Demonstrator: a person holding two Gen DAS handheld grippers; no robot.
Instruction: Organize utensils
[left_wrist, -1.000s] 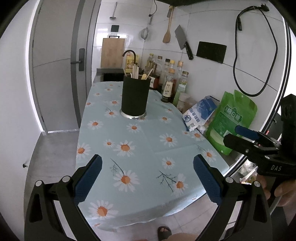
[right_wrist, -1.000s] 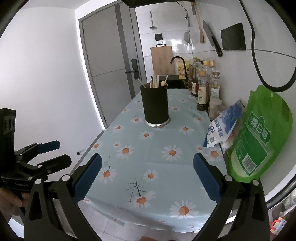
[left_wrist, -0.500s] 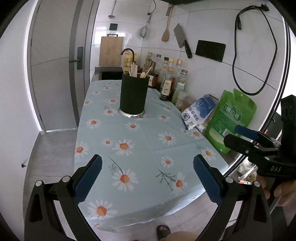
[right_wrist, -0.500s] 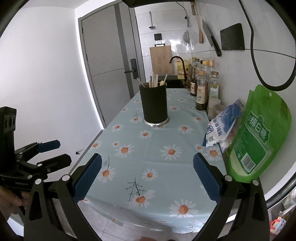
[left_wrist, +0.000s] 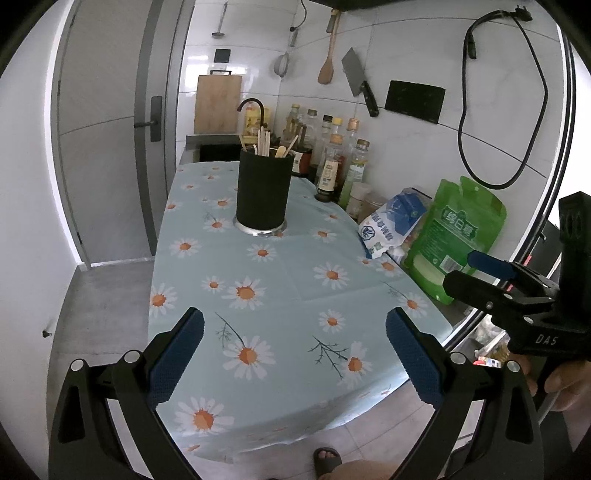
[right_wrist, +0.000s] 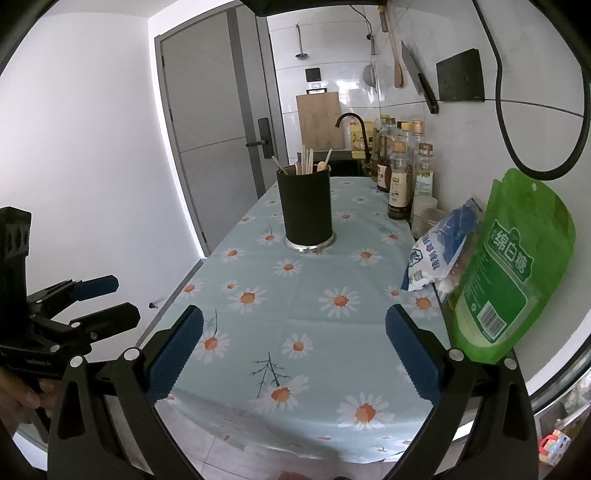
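Both your left gripper (left_wrist: 294, 354) and right gripper (right_wrist: 294, 352) are wide apart and hold nothing. The utensils (left_wrist: 266, 142) stand in the black holder (left_wrist: 263, 190) far down the table (left_wrist: 295, 273). They look thin, light and stiff; grip one near its top end, gently

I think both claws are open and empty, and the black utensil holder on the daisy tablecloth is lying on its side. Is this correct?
Not quite. The black utensil holder stands upright on the daisy tablecloth, with chopsticks and a wooden spoon sticking up out of it; the left wrist view shows this. The rest holds: the left claw and the right claw are both open and empty.
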